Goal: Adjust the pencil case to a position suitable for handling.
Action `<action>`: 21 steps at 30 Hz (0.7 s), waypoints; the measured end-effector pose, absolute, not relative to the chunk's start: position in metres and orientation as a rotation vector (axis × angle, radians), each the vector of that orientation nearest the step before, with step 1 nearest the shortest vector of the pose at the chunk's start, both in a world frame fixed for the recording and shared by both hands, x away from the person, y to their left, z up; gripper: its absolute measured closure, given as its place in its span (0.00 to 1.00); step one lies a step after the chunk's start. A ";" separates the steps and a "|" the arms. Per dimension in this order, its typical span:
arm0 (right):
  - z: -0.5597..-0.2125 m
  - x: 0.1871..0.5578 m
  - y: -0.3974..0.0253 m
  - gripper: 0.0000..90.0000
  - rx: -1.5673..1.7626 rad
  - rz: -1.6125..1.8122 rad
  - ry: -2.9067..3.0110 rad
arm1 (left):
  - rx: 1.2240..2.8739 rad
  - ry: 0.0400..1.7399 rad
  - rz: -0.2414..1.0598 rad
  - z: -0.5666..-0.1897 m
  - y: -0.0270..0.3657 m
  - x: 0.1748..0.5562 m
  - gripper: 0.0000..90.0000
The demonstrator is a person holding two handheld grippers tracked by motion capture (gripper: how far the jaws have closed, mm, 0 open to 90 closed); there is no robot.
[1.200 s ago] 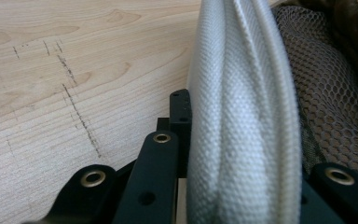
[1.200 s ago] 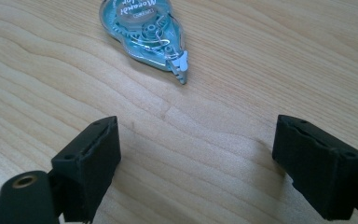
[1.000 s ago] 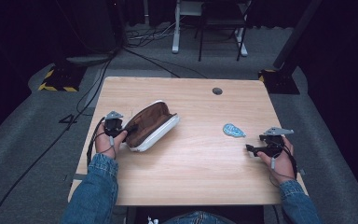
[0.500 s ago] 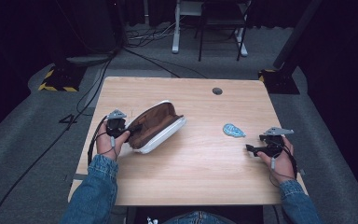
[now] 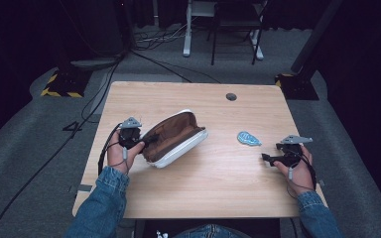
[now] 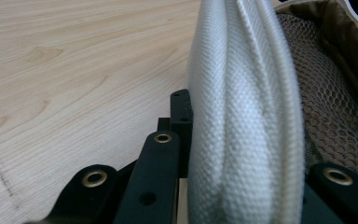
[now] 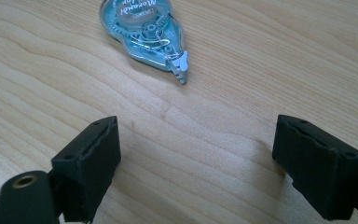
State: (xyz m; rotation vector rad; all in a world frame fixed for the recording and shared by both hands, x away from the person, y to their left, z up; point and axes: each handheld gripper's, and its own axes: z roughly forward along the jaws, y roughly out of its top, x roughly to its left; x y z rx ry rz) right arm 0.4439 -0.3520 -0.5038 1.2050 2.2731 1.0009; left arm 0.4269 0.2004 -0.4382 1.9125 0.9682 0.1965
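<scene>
A white pouch (image 5: 176, 140) with a brown mesh lining lies open on the wooden table (image 5: 213, 188), left of centre. My left gripper (image 5: 146, 142) is shut on the pouch's near-left rim; the white woven rim (image 6: 242, 116) stands squeezed between its jaws, with brown mesh (image 6: 335, 121) to the right. A blue-green correction tape dispenser (image 5: 248, 138) lies right of centre, and it shows flat ahead of my right gripper (image 7: 198, 154) as the dispenser (image 7: 144, 30). My right gripper (image 5: 268, 158) rests low over the table, open, with bare wood between its jaws.
A small round cable hole (image 5: 231, 96) sits near the table's far edge. Beyond the table stand a white frame (image 5: 198, 25) and cables (image 5: 154, 54) on the grey floor. A black stand (image 5: 297, 84) is near the far right corner.
My left gripper has turned and shifted the pouch slightly to the right, tilting its far end up. My right gripper has stayed where it was.
</scene>
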 end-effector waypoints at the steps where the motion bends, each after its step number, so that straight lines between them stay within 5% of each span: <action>1: -0.504 0.444 -0.352 0.17 1.205 1.001 2.273 | 1.915 0.964 0.198 -0.438 0.199 0.426 0.94; 21: -0.504 0.444 -0.352 0.17 1.205 1.001 2.273 | 1.982 0.834 0.140 -0.430 0.161 0.408 0.94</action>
